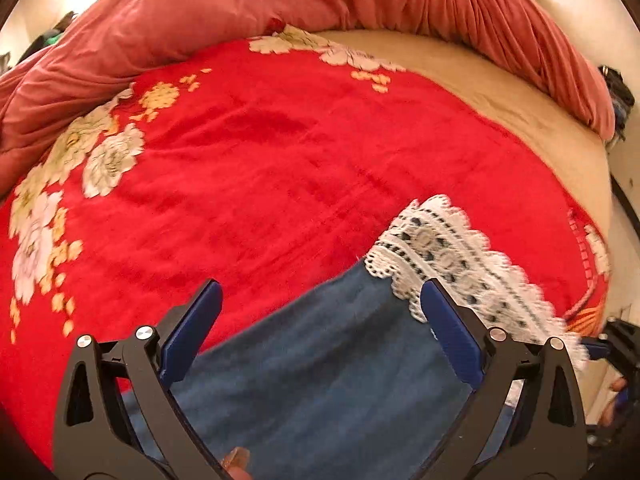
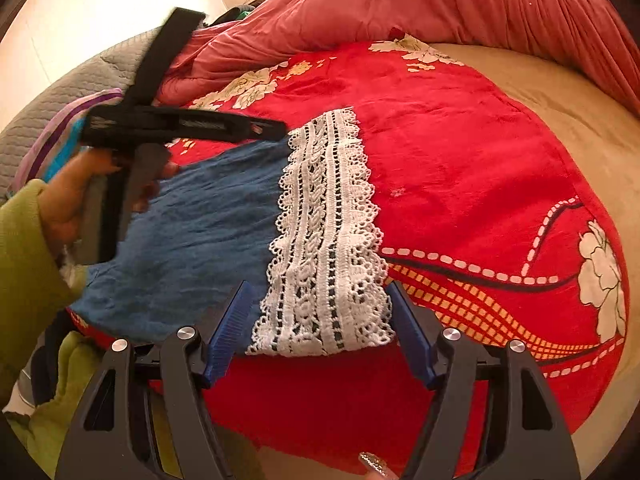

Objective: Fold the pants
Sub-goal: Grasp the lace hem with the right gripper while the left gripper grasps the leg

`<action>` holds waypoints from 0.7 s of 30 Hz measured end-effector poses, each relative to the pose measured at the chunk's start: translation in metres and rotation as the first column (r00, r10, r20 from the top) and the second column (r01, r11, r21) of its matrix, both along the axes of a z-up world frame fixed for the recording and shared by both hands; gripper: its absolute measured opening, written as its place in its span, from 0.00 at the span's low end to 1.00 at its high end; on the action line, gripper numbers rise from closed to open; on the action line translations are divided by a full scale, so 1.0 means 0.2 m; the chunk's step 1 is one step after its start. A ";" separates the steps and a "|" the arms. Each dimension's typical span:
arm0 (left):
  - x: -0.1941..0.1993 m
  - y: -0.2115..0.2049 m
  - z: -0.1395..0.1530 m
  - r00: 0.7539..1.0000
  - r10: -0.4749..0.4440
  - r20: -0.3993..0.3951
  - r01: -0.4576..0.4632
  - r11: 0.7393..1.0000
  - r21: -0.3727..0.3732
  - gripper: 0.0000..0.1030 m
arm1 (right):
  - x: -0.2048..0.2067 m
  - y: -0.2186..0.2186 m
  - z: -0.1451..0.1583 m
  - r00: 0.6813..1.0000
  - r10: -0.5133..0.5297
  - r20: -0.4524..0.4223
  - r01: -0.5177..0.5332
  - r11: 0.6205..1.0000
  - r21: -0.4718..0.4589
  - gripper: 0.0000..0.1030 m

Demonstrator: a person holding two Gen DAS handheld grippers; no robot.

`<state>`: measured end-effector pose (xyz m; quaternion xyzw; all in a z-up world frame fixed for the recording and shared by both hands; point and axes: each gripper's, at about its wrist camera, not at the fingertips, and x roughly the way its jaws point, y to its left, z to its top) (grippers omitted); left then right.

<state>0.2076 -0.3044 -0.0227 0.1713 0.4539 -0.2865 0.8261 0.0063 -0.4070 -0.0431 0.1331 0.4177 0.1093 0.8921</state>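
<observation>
Right wrist view: blue pants [image 2: 192, 236] lie on the bed's red blanket [image 2: 460, 152], both grippers' fingers spread and empty; the right gripper [image 2: 320, 328] straddles the lace hem [image 2: 324, 240], which may snag or bunch.

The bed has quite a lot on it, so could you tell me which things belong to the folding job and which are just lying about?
Part of the job:
- blue pants with the white lace hem
- left gripper, open above the pants
- right gripper, open around the hem

Just lying about:
- red floral blanket
- pink quilt
- grey quilted cover
- striped cloth
</observation>
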 end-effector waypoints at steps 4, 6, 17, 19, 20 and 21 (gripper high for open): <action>0.04 -0.03 -0.11 0.998 -0.022 -0.056 0.020 0.999 -0.032 0.87 | 0.01 0.00 -0.02 1.000 0.002 -0.008 -0.002 1.000 0.012 0.67; 0.06 -0.04 -0.16 0.994 -0.030 -0.105 0.026 0.999 -0.042 0.84 | 0.01 0.00 -0.02 1.000 -0.002 -0.008 0.002 1.000 0.029 0.65; -0.05 -0.15 -0.12 0.986 -0.133 -0.097 0.129 0.990 -0.052 0.13 | 0.06 0.01 -0.03 1.000 0.005 -0.006 -0.004 0.996 0.084 0.31; -0.04 -0.12 -0.11 0.988 -0.113 -0.103 0.105 0.991 -0.081 0.09 | 0.06 0.01 -0.01 1.000 0.019 0.000 -0.019 0.994 0.108 0.27; -0.04 -0.10 -0.10 0.989 -0.100 -0.110 0.090 0.991 -0.097 0.06 | 0.06 0.02 0.01 1.000 0.021 0.010 -0.022 0.992 0.122 0.25; -0.03 -0.08 -0.09 0.989 -0.089 -0.122 0.075 0.990 -0.117 0.05 | 0.05 0.03 0.03 0.999 0.028 0.026 -0.031 0.991 0.132 0.24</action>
